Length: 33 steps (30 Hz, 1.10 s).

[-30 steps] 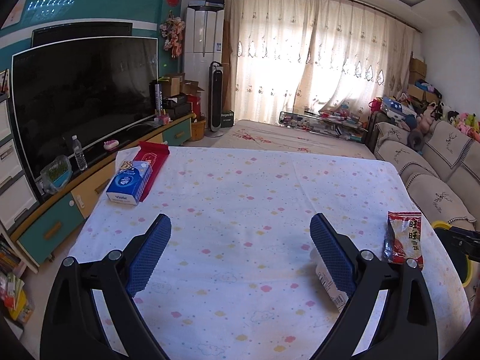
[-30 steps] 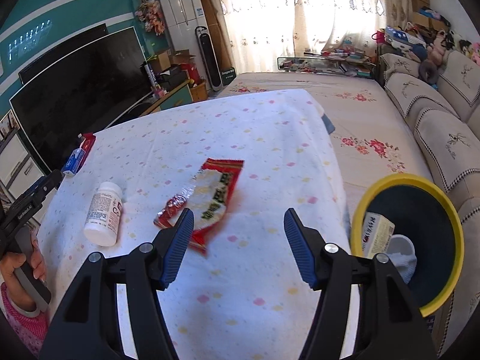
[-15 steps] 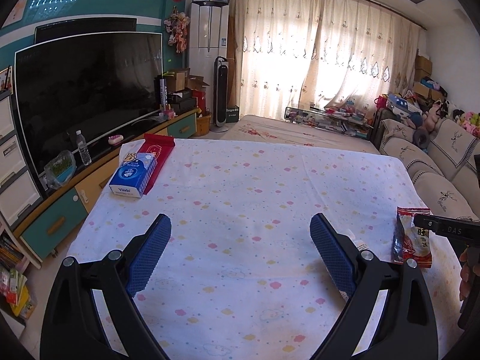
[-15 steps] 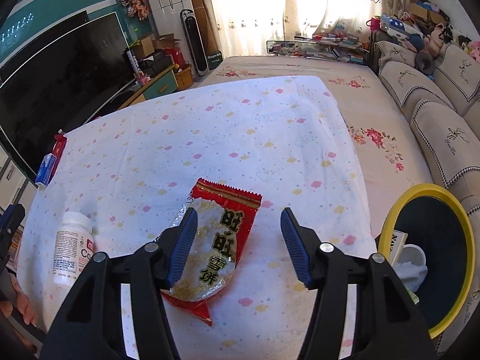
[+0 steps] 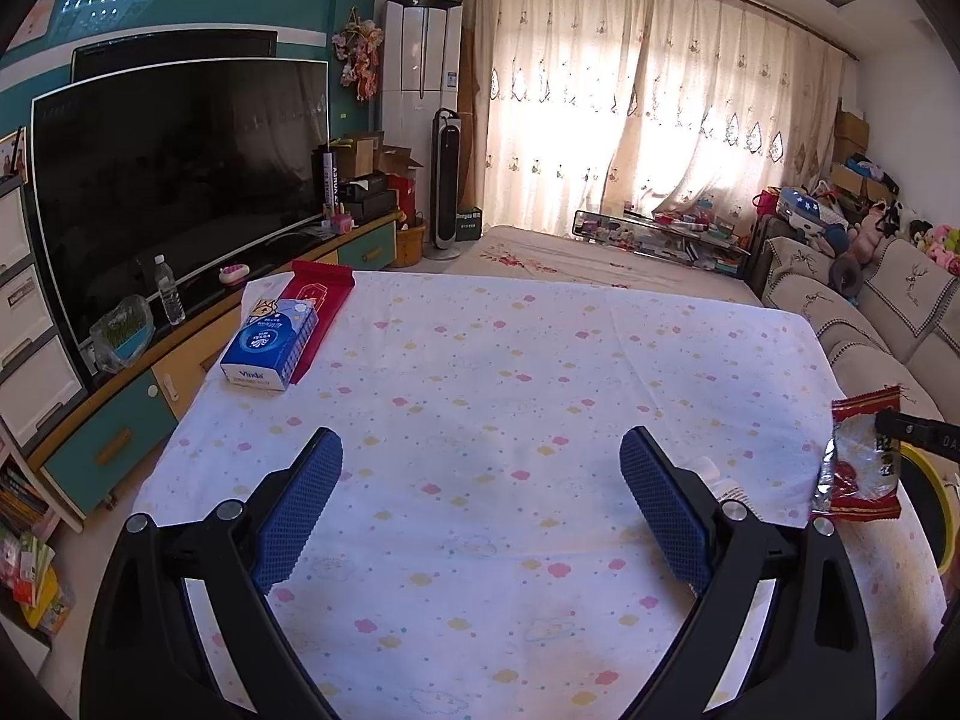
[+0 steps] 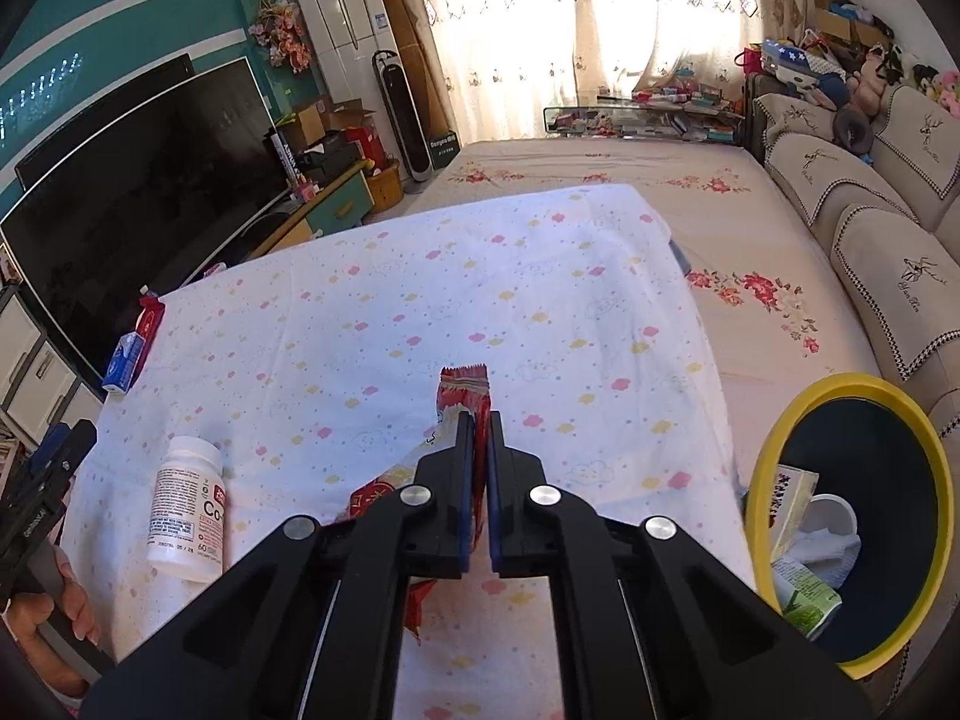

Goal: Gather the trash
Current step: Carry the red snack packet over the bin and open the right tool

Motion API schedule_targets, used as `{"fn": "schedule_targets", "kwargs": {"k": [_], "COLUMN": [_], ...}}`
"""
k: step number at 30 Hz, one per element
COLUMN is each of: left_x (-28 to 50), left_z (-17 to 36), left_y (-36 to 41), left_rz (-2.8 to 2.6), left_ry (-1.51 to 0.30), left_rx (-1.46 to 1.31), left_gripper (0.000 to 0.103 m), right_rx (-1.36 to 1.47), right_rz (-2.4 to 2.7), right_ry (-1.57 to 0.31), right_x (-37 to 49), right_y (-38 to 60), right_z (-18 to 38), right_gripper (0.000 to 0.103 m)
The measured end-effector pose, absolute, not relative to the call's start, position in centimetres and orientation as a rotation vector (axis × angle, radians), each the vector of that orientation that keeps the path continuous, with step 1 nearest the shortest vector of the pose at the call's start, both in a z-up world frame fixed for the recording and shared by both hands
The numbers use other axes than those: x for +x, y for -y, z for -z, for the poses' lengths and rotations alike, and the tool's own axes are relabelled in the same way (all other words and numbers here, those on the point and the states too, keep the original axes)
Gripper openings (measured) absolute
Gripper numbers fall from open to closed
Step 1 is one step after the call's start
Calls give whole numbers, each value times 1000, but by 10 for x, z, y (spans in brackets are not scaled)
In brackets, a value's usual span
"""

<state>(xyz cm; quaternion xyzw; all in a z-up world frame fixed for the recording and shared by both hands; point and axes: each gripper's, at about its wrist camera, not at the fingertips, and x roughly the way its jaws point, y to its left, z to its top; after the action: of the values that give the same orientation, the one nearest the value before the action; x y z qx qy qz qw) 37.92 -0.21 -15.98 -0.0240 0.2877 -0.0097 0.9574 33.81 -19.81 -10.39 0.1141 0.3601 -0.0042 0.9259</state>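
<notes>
Right gripper [image 6: 478, 426] fingers [image 6: 463, 450] tight on red snack wrapper [image 6: 465, 387], beside yellow-rimmed bin [image 6: 858, 393].

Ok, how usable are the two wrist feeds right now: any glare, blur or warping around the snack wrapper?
Left wrist view: sharp, curtains blown out by backlight, fisheye bends the frame edges; snack wrapper sits at the distorted right margin. Right wrist view: also sharp, the same window glare up top; right gripper hides much of the wrapper, and the bin is stretched at the edge.
</notes>
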Motion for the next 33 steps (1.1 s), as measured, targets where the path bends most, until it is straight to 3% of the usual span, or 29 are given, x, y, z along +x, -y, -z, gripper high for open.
{"fn": "schedule_targets", "kwargs": {"k": [11, 25, 26, 28, 30, 33], "left_x": [379, 378, 378, 378, 378, 378], "left_z": [160, 161, 162, 161, 161, 162], "left_y": [4, 8, 8, 8, 8, 9], "left_rz": [24, 29, 29, 29, 28, 32], "left_ry": [-572, -572, -573, -572, -572, -573], "left_rx": [-40, -21, -20, -21, -22, -25], "left_gripper": [92, 92, 92, 92, 92, 92], "right_rx": [291, 311, 306, 301, 296, 329], "right_rz": [285, 520, 526, 549, 564, 569], "right_ry": [-513, -563, -568, -567, -549, -532], "right_x": [248, 244, 247, 249, 248, 247], "right_y": [290, 377, 375, 375, 372, 369], "right_z": [66, 108, 109, 110, 109, 102], "right_gripper": [4, 7, 9, 30, 41, 42]}}
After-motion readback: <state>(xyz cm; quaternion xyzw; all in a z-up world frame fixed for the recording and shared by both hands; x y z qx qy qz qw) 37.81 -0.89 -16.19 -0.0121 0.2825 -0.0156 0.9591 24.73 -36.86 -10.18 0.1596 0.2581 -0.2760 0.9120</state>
